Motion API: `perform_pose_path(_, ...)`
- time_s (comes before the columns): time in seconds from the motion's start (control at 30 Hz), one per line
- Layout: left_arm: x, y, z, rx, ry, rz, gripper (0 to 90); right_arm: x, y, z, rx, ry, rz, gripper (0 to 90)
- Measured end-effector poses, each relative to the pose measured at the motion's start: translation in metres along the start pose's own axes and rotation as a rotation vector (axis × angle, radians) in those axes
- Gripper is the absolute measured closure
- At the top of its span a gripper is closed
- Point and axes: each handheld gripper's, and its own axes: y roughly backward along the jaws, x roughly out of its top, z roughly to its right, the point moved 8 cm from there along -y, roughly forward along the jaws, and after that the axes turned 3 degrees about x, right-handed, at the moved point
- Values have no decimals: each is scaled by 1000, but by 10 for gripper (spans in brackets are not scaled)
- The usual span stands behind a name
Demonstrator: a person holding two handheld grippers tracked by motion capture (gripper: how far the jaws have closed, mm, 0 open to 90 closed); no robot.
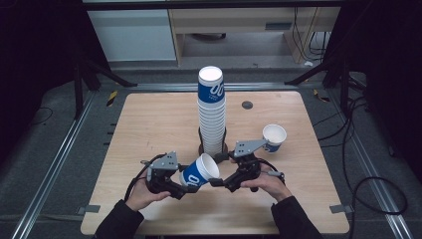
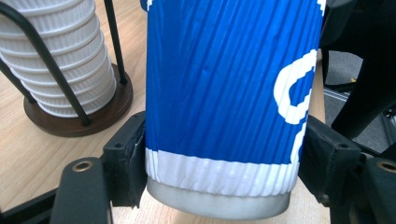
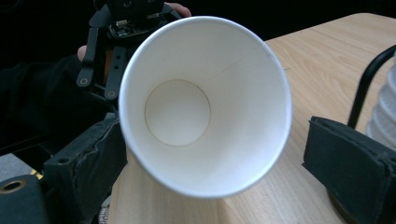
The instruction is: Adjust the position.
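A blue and white paper cup [image 1: 201,172] is held tilted above the wooden table [image 1: 149,124], its mouth facing right and up. My left gripper [image 1: 185,185] is shut on the cup [image 2: 224,93] near its base, one pad pressing each side. My right gripper [image 1: 217,180] stands open at the cup's mouth [image 3: 205,102]. Its right pad [image 3: 355,163] is clear of the rim, and the left pad sits close beside it. A tall stack of the same cups [image 1: 211,112] rises in a black wire holder on a round base [image 2: 74,121] just behind.
A single cup [image 1: 273,137] lies tilted at the right of the table. A small dark round disc [image 1: 247,105] sits near the far edge. Metal rails and cables run along the floor on both sides. The person's hands and dark sleeves come in from the near edge.
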Motion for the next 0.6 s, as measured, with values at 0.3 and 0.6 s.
perform_pose_path(0.3,4,-6,12,-23,-30,1,269,-2,-9,-7,58,-18,-3,69)
perform_pose_path(0.6,3,-8,13,-38,-28,-11,268,-5,-15,-11,105,-38,-10,143)
